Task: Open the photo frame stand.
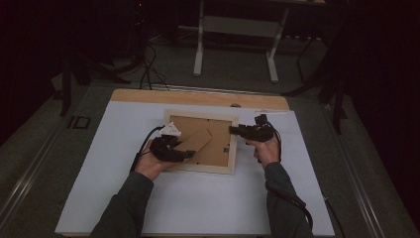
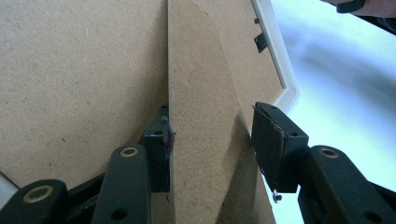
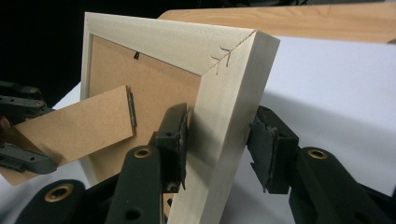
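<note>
- Pale wooden picture frame (image 1: 200, 166), lying back-up on the white counter (image 1: 99, 163), is straddled at its rail by the right gripper (image 3: 219, 149), one pad touching.
- Brown fibreboard stand flap (image 2: 201, 121) is straddled by the left gripper (image 2: 210, 144), not yet clamped.

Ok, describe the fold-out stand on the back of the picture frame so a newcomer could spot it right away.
On the white table top lies a pale wooden picture frame, face down, brown backing up. The stand is the tapered fibreboard flap hinged at the backing's middle, slanting toward the left gripper, whose jaws straddle it. Unlike the flat backing, it lifts clear.
</note>
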Demonstrator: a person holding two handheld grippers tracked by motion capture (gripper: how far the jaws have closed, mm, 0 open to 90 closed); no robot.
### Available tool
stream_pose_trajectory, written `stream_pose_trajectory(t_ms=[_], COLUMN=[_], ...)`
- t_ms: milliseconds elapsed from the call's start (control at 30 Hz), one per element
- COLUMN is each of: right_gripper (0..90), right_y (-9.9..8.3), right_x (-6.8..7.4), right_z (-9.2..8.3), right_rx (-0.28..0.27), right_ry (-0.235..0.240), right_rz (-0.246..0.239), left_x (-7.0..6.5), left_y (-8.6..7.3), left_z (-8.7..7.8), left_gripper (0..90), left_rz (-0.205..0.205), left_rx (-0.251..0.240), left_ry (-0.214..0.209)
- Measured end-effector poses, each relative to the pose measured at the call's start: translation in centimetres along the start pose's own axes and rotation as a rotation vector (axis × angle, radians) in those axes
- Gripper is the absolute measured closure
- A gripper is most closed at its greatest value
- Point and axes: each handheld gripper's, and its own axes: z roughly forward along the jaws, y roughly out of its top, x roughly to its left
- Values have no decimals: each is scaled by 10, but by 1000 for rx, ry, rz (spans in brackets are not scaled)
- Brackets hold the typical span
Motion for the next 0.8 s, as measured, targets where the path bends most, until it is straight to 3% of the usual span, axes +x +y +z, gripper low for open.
stream_pose_trajectory(t_ms=[200,267,800], right_gripper=[604,615,630], right_y=[6,10,20], right_x=[7,10,26], right_z=[-7,-12,-23], right_rx=[-10,-20,-39], right_ry=[-3,-4,-46], right_rz=[-37,-55,-150], left_x=[1,5,0], left_y=[1,1,6], left_z=[-1,-3,0], left_gripper=[563,648,686], left_rz=[-11,-51,-1], left_rx=[-4,-35,-18], left_ry=[11,-35,70])
